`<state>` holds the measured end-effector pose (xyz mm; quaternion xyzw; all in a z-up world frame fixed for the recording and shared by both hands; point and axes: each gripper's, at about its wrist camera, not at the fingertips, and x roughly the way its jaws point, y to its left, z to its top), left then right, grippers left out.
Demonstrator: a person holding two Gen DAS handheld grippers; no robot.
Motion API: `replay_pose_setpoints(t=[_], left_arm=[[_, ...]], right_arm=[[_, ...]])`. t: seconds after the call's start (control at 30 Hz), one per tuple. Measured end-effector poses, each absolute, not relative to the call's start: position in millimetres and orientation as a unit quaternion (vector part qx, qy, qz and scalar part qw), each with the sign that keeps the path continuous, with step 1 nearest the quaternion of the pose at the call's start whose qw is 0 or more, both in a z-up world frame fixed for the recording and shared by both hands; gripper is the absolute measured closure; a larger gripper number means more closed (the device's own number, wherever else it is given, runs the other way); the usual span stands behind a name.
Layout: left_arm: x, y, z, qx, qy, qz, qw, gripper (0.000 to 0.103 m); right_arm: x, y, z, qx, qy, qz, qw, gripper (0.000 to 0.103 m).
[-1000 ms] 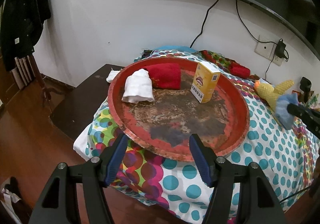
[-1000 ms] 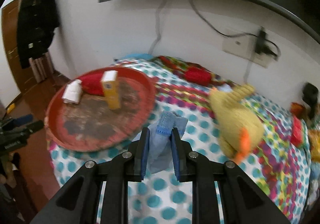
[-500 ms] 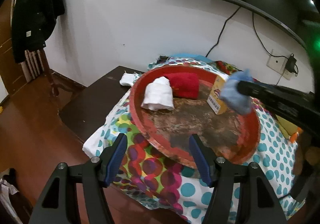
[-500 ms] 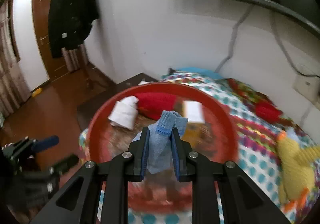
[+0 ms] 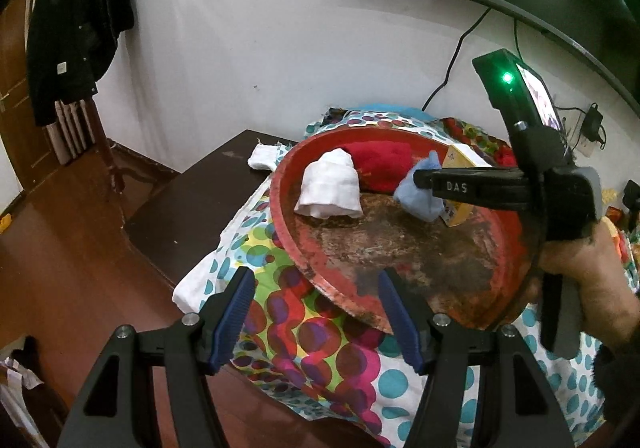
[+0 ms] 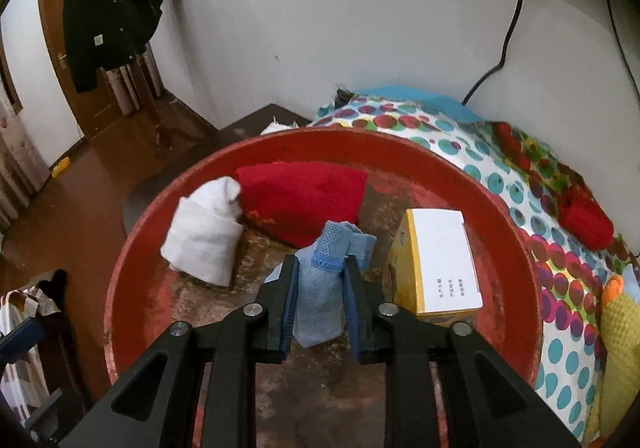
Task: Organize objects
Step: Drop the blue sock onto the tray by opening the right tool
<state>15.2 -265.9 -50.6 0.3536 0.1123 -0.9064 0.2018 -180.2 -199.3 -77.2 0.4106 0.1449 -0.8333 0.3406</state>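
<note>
The right gripper (image 6: 321, 288) is clamped on a folded light-blue cloth (image 6: 322, 284), its two pads pressing the cloth's sides, and it holds the cloth above the middle of a round red tray (image 6: 132, 256). In the left wrist view the same blue cloth (image 5: 420, 200) hangs from the tip of that gripper (image 5: 420, 178) over the far part of the tray (image 5: 286, 224). Just right of the cloth a yellow and white carton (image 6: 436, 264) stands in the tray. Beyond the cloth lies a red knitted cloth (image 6: 304, 200), and to its left, touching it, a rolled white cloth (image 6: 204, 240). The tray rests on a spotted bedspread (image 6: 500, 176).

The left gripper (image 5: 316, 316) has its jaws wide apart and holds nothing, near the tray's near rim. A dark side table (image 5: 192, 200) stands left of the bed.
</note>
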Motion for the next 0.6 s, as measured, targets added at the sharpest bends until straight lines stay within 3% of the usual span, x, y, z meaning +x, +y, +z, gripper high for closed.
replay_pose_setpoints(t=[0.1,0.3,0.6], left_arm=[[12.0,-262.8,-55.0,0.362,0.106,-0.904,0.199,0.037],[10.5,-250.3,-54.0,0.363,0.1,-0.907,0.189,0.037],[8.3,-208.2,-48.6,0.362,0.092,-0.916,0.144,0.037]], right_arm=[[-163.1,-180.8,-61.5,0.392,0.147,-0.841,0.343,0.057],[-115.0,-98.6,-21.1,0.343,0.143,-0.868,0.33,0.037],[-124.4,56.6,-3.4,0.359,0.115,-0.903,0.206,0.03]])
